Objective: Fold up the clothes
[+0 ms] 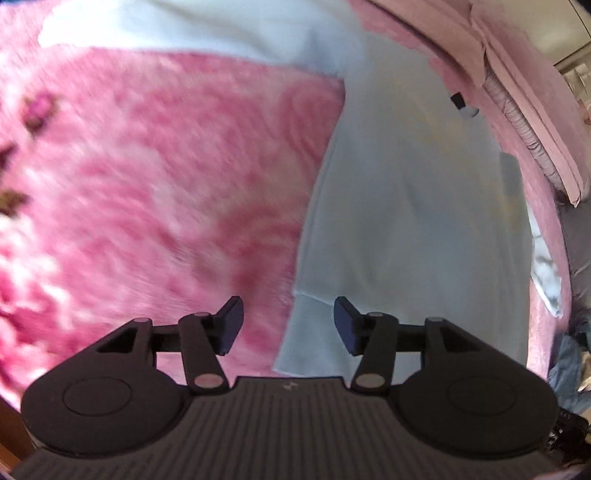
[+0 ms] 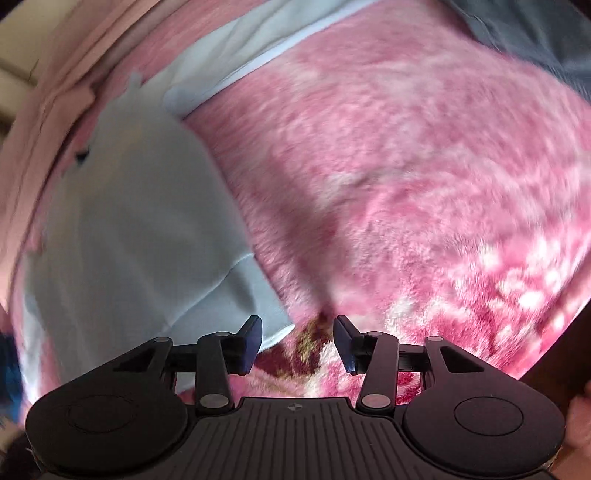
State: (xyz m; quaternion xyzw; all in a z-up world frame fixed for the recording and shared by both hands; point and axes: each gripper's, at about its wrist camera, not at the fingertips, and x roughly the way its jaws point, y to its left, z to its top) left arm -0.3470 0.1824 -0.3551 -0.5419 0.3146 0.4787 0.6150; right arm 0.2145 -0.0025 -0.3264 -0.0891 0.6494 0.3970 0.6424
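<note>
A pale blue garment (image 1: 413, 206) lies spread flat on a fluffy pink blanket (image 1: 166, 177). In the left wrist view its body fills the right half and a sleeve runs along the top. My left gripper (image 1: 288, 325) is open and empty, just above the garment's near corner. In the right wrist view the garment (image 2: 140, 221) lies at the left, with a sleeve reaching up to the right. My right gripper (image 2: 297, 343) is open and empty, over the blanket (image 2: 406, 166), its left finger over the garment's near corner.
Folded pink bedding (image 1: 524, 96) is piled along the far side of the bed. A small black object (image 1: 458, 99) lies by the garment's far edge. A grey cloth (image 2: 535, 33) lies at the top right in the right wrist view.
</note>
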